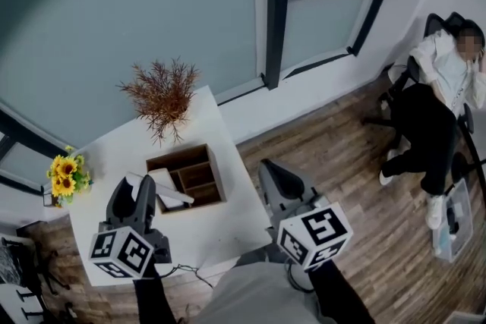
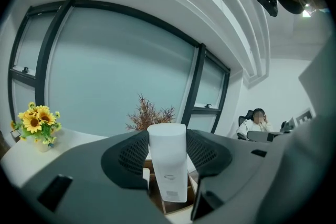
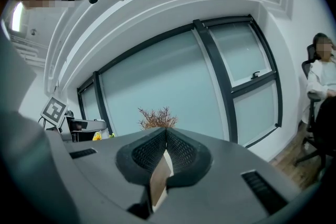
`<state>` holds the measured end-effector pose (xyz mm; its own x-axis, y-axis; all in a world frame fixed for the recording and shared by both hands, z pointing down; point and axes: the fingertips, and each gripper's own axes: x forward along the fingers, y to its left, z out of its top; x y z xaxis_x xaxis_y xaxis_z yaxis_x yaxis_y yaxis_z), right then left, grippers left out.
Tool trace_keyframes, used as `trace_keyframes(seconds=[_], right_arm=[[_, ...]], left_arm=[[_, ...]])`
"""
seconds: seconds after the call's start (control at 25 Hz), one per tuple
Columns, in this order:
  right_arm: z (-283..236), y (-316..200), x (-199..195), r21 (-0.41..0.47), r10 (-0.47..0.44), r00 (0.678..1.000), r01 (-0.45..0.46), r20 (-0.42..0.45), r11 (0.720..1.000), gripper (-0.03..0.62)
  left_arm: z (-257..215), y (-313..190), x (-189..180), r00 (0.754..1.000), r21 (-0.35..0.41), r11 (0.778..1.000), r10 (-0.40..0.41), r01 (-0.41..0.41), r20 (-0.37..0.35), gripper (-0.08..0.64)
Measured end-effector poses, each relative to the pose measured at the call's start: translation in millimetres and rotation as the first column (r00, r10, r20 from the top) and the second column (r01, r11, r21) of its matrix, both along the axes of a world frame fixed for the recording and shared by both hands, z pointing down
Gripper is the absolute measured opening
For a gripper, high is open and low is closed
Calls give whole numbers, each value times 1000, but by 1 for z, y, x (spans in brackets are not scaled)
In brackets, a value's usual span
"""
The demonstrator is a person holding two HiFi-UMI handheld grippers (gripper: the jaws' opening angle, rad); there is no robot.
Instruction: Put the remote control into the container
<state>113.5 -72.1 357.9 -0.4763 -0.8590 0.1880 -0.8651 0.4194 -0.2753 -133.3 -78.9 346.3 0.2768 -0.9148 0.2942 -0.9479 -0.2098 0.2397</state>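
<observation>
A long white remote control is clamped between the two black jaws of my left gripper, its far end standing up past the fingertips. In the head view my left gripper hangs over the white table at the left edge of the wooden container, and the remote control reaches across the container's left compartment. The container has several open compartments. My right gripper hangs just off the table's right edge, beside the container. In the right gripper view its jaws meet with nothing between them.
A dried reddish plant stands at the table's far corner and a small pot of sunflowers at its left corner. A thin cable lies by the front edge. A person sits in an office chair at the far right on the wooden floor.
</observation>
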Motion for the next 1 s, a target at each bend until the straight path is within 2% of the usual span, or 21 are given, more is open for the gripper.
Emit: trace_keyframes(seconds=[0.52,1.0], right_arm=[[1,-8,18,-2,36,999,-36,8,999,5],[1,-12,23,-4,40,999,-40,7,999,5]], left_arm=[[32,-14,35,999,-62,997,45,-45,-2,232],[64,-16,45,1000,-108,994,20,-19,16,232]])
